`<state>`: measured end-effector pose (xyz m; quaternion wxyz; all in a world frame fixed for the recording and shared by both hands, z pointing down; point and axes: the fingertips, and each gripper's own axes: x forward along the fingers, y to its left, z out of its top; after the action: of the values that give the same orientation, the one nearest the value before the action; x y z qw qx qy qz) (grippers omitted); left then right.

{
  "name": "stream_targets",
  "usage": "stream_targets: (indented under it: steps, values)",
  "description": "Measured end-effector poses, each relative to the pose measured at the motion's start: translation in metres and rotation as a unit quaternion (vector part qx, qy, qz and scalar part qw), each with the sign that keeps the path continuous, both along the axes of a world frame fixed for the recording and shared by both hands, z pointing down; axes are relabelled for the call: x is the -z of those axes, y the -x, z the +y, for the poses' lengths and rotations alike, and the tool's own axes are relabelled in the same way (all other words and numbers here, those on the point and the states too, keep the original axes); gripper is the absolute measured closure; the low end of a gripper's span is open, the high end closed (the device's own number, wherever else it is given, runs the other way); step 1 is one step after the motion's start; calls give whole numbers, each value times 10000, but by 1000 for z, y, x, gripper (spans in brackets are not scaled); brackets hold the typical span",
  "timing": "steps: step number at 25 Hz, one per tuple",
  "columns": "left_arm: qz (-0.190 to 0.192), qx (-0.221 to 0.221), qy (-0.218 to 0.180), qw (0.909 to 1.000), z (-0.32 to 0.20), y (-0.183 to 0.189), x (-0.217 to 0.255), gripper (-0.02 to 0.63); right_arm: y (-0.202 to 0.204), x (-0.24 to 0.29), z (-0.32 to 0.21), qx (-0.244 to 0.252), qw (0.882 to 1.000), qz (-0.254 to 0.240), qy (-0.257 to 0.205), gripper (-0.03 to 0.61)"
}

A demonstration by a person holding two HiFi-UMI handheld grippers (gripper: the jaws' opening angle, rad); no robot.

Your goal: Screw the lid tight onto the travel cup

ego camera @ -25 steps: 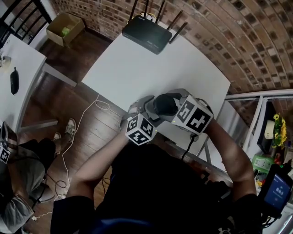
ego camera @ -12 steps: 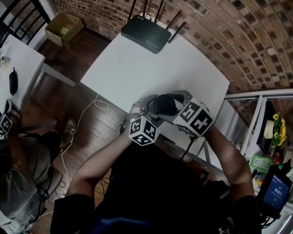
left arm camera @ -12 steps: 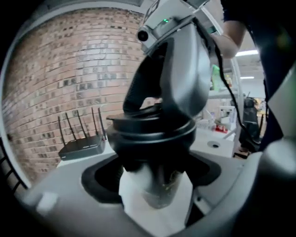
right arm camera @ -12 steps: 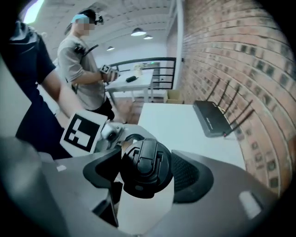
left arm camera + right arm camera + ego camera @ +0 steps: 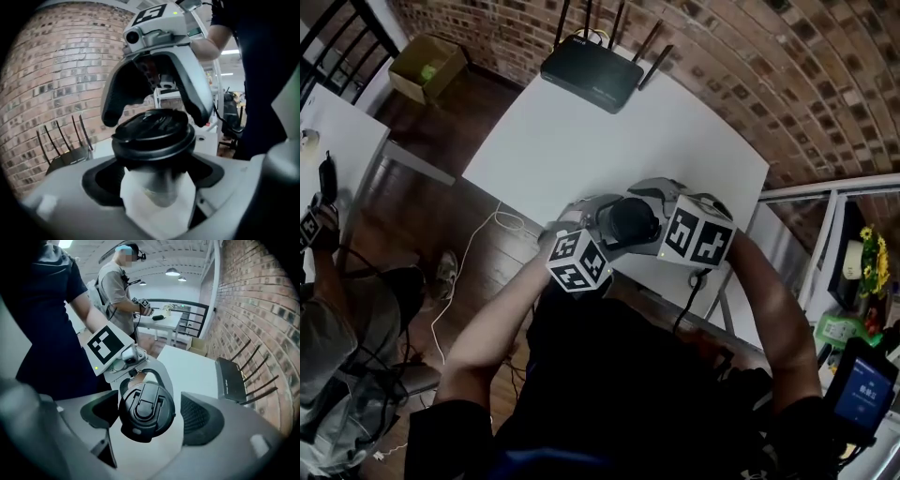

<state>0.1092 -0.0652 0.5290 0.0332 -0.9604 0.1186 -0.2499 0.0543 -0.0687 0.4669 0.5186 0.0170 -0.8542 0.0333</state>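
Observation:
A travel cup with a pale body (image 5: pixel 157 192) and a black lid (image 5: pixel 154 133) is held near the white table's front edge (image 5: pixel 675 272). My left gripper (image 5: pixel 157 180) is shut on the cup's body below the lid. My right gripper (image 5: pixel 149 413) straddles the lid (image 5: pixel 146 411) from above. Its jaws are opening, and its pads (image 5: pixel 199 101) stand apart from the lid's rim. In the head view the lid (image 5: pixel 628 223) shows between the two marker cubes, the left one (image 5: pixel 577 262) and the right one (image 5: pixel 698 234).
A black router (image 5: pixel 589 70) with antennas lies at the table's far edge. On the floor at the left are a cardboard box (image 5: pixel 428 64) and a white cable (image 5: pixel 478 244). Another person (image 5: pixel 337 328) stands by a second table (image 5: pixel 328 141). A railing (image 5: pixel 825 197) runs at the right.
Both grippers and the cup have shifted slightly left in the head view. The person at the left has moved closer to the side table.

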Motion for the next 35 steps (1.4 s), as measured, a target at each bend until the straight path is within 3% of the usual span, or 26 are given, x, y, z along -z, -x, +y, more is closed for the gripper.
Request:
stream_targets:
  steps: [3, 5, 8, 10, 11, 12, 14, 17, 19, 20, 22, 25, 27, 29, 31, 33, 35]
  values:
    - [129, 249, 13, 9996, -1, -2, 0, 202, -4, -3, -1, -279, 9988, 397, -72, 193]
    - [223, 682, 33, 9974, -1, -1, 0, 204, -5, -5, 0, -931, 9949, 392, -9, 221]
    - [266, 1582, 135, 9870, -3, 0, -1, 211, -15, -9, -3, -2424, 9699, 183, 161, 222]
    - [341, 1992, 276, 9790, -2, -1, -2, 212, -19, -9, -6, -2983, 9543, -10, 200, 222]
    - [363, 1970, 358, 9791, 0, -3, -2, 197, -20, -9, -7, -3054, 9519, -93, 207, 222]
    - [342, 1792, 410, 9824, 2, -4, -2, 158, -20, -9, -8, -3003, 9535, -157, 225, 222]
    - [176, 1231, 337, 9917, 2, 0, -4, 143, -18, -8, -9, -2500, 9677, -186, 261, 224]
    - [-158, 319, 78, 9993, -3, 6, -9, 144, -11, -2, -1, -767, 9970, 131, 62, 225]
    - [-239, -146, 108, 9996, -1, 3, -11, 144, -8, -1, 5, 340, 9988, 321, -130, 224]
    - [-228, -250, 176, 9993, 0, 0, -11, 147, -6, 0, 7, 607, 9974, 345, -164, 224]
    - [-212, -237, 212, 9993, 1, -5, -12, 185, -5, 1, 9, 678, 9970, 319, -194, 224]
    - [-155, 106, 99, 9998, 0, -7, -13, 208, -7, 1, 7, 151, 9993, 227, -267, 224]
    - [-51, 540, 118, 9985, -2, -7, -13, 209, -10, -1, 2, -741, 9971, 61, -187, 225]
    - [68, 1130, 202, 9934, -5, -6, -13, 209, -15, -5, -4, -1851, 9826, -145, -65, 225]
    - [125, 1708, 233, 9849, -7, -5, -13, 209, -18, -5, -9, -2565, 9662, -214, -122, 224]
    - [129, 2034, 206, 9788, -8, -6, -14, 209, -16, -3, -9, -2832, 9586, -192, -226, 224]
    - [171, 2003, 266, 9792, -6, -7, -14, 206, -16, -4, -4, -2670, 9634, -150, -194, 223]
